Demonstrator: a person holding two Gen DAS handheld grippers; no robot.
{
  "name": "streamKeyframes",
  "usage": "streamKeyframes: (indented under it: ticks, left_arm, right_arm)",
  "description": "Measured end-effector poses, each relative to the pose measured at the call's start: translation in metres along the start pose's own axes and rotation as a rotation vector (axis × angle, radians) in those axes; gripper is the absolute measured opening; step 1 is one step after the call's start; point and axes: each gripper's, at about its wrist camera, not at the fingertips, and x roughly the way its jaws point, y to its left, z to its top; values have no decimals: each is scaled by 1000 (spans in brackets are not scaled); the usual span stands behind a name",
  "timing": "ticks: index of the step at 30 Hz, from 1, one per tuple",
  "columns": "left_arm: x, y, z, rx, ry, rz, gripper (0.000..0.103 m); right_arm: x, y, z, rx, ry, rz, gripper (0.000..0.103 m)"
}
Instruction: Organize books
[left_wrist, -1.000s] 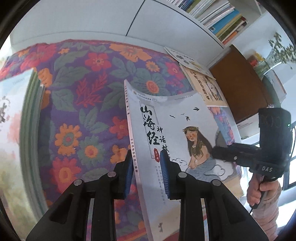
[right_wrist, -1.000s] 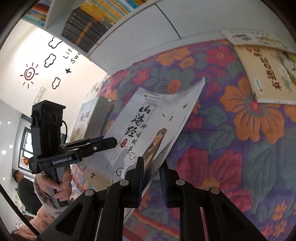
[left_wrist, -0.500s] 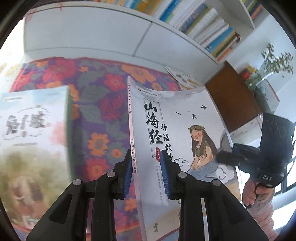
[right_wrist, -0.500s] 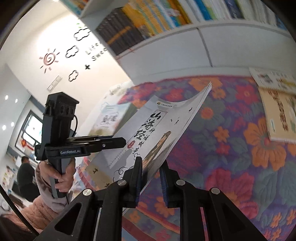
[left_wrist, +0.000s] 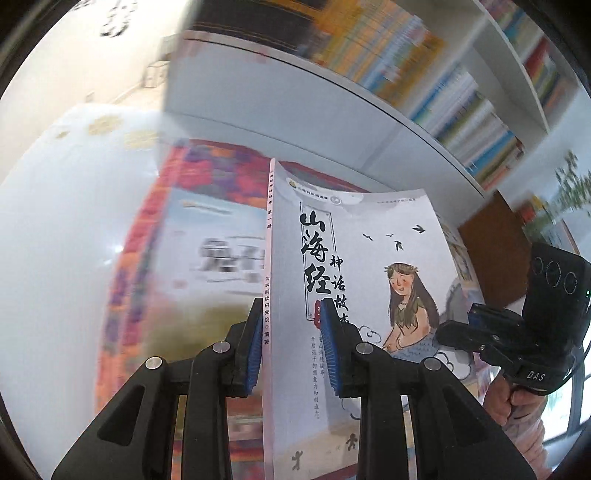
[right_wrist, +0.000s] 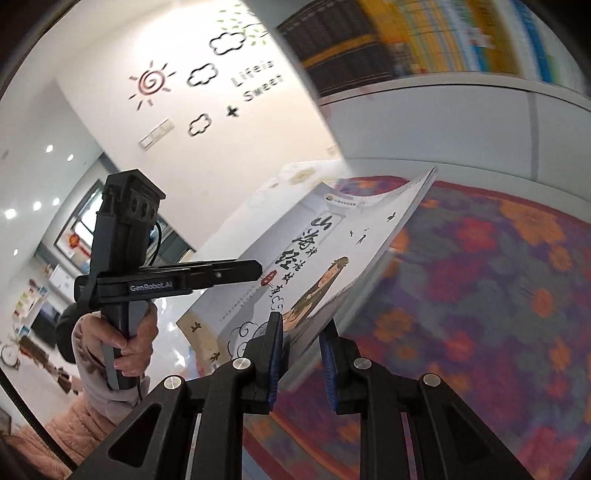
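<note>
Both grippers clamp one white book (left_wrist: 354, 295): left gripper (left_wrist: 291, 343) at its spine, right gripper (right_wrist: 301, 354) at the opposite edge, its long axis running forward from both toward the shelf (left_wrist: 369, 99).

Floral tablecloth (right_wrist: 498, 295), blurred book (left_wrist: 218, 251) lying flat

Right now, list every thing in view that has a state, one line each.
White storybook: lifted off the floral cloth, tilted, closed, held at both side edges.
Left tool: shut on the book's spine edge.
Right tool: shut on the book's open edge.
Floral cloth: spread flat below.
Shelf books: standing in rows, blurred.
</note>
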Motion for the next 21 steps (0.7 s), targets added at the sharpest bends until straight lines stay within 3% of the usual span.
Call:
streamKeyframes:
  ticks: [4, 11, 21]
  left_arm:
    - [-1, 32, -2, -43, -5, 28, 25]
    - [22, 58, -10, -75, 33, 48, 25]
    - [25, 60, -7, -48, 22, 55, 27]
  right_arm:
    - [37, 8, 13, -7, 16, 23, 19]
    - [86, -4, 4, 64, 77, 36, 19]
    - [103, -17, -7, 112, 97, 4, 19]
